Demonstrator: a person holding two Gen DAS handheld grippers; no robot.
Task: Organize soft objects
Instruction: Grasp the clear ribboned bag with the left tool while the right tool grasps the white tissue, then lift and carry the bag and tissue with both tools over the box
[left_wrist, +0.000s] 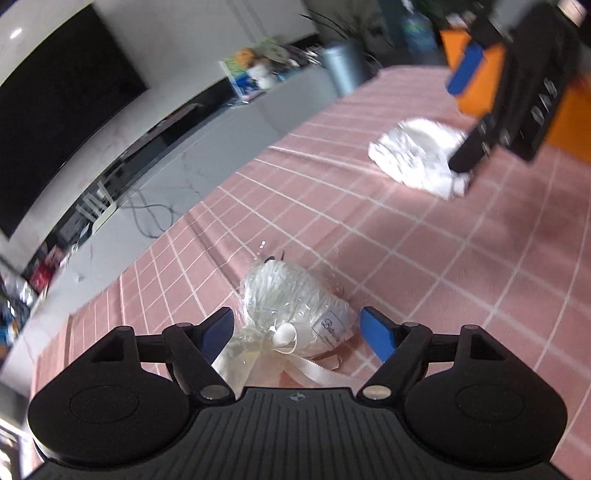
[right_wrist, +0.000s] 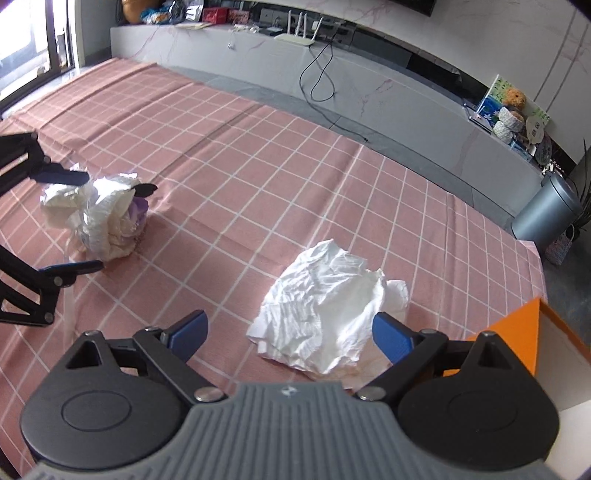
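A clear-wrapped white bundle tied with a cream ribbon lies on the pink checked cloth. My left gripper is open, its blue pads on either side of the bundle. The bundle also shows in the right wrist view, with the left gripper around it. A crumpled white cloth lies further right. My right gripper is open just over it, one pad at its right edge. The cloth also shows in the left wrist view with the right gripper above it.
An orange box stands at the right edge of the pink cloth. Beyond the cloth are a grey floor, a low white TV bench with clutter and cables, and a grey metal bin.
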